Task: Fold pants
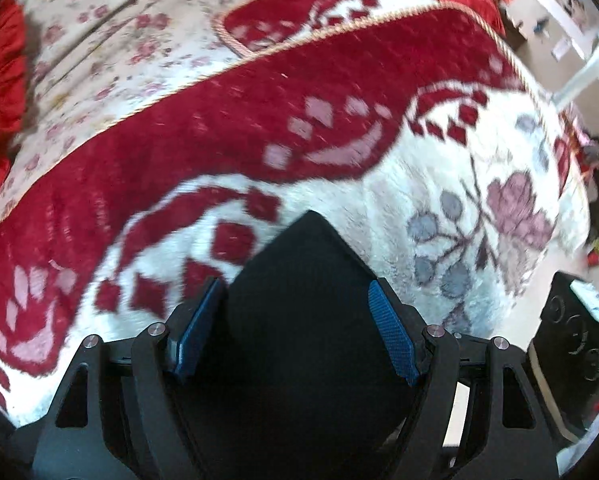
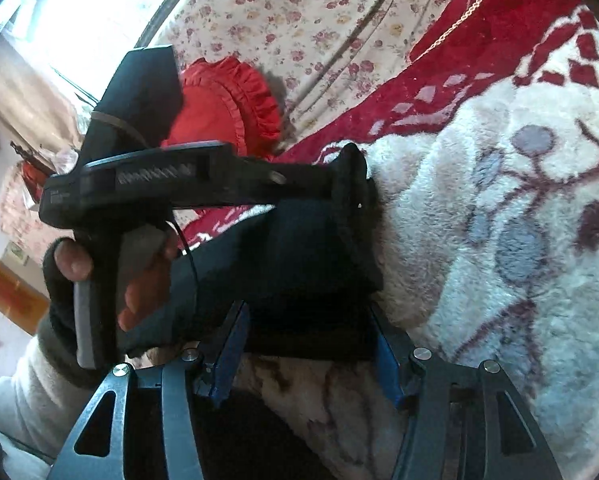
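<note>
Left wrist view first: the left gripper (image 1: 295, 332) has dark pants (image 1: 299, 280) fabric lying between its blue pads (image 1: 391, 336), jaws apart, with no clear pinch to be seen. Right wrist view: the right gripper (image 2: 303, 352) stands wide open at the lower centre, and the folded dark bundle rests on the fleecy blanket (image 2: 499, 200) just beyond its tips. A hand (image 2: 111, 276) at mid-left steers the other tool onto the bundle. Looks like a fold being laid down; next comes flattening, or regripping an edge.
</note>
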{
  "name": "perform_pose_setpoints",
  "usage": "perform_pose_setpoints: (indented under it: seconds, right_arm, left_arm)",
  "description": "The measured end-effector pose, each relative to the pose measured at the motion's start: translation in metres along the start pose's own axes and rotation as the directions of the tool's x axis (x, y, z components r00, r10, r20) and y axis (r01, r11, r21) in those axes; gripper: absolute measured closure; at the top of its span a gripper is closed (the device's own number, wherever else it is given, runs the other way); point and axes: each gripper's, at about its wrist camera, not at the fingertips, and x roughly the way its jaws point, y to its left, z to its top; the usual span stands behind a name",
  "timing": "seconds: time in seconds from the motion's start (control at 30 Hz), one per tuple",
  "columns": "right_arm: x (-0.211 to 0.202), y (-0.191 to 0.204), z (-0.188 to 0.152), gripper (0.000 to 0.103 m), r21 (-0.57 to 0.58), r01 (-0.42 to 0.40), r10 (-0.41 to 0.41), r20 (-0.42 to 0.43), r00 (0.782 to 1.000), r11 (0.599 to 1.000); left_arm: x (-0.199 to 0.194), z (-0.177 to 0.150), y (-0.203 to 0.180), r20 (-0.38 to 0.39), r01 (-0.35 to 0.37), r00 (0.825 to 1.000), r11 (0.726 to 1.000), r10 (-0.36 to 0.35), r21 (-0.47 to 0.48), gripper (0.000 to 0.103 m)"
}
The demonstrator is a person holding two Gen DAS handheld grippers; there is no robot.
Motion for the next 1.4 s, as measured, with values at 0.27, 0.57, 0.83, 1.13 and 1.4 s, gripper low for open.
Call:
perform_pose_setpoints:
  seconds: [0.27, 0.57, 0.83, 1.13, 1.4]
  right_arm:
    - [0.016, -0.008, 0.008, 0.074, 0.055, -0.038, 0.036, 0.041, 0.999, 0.998]
    - [0.003, 0.062, 0.041, 0.087, -0.112, -0.072, 0.079, 0.058, 0.995, 0.991]
    - [0.053, 0.160, 0.054, 0.087, -0.320, -0.163, 0.144, -0.082, 0.986, 0.933]
    - [0.194, 0.199, 0.026, 0.068, -0.306, -0.167, 0.008, -0.459, 0.888, 0.937]
    - [0.111, 0.168, 0.044, 0.063, -0.227, -0.158, 0.095, -0.263, 0.960, 0.961]
  left_arm:
    - [-0.002, -0.010, -0.008, 0.052, -0.080, 0.996, 0.996, 0.078, 0.029, 0.044]
    - [-0.094, -0.030, 0.034, 0.195, 0.045, 0.981, 0.991, -0.019, -0.128, 0.052]
    - [-0.186, -0.124, 0.119, 0.349, 0.041, 0.933, 0.934, 0.092, -0.355, 0.049]
    - [-0.179, -0.208, 0.182, 0.287, 0.011, 0.941, 0.831, 0.179, -0.556, 0.049]
    - [-0.162, -0.225, 0.178, 0.277, 0.014, 0.945, 0.828, 0.171, -0.560, 0.047]
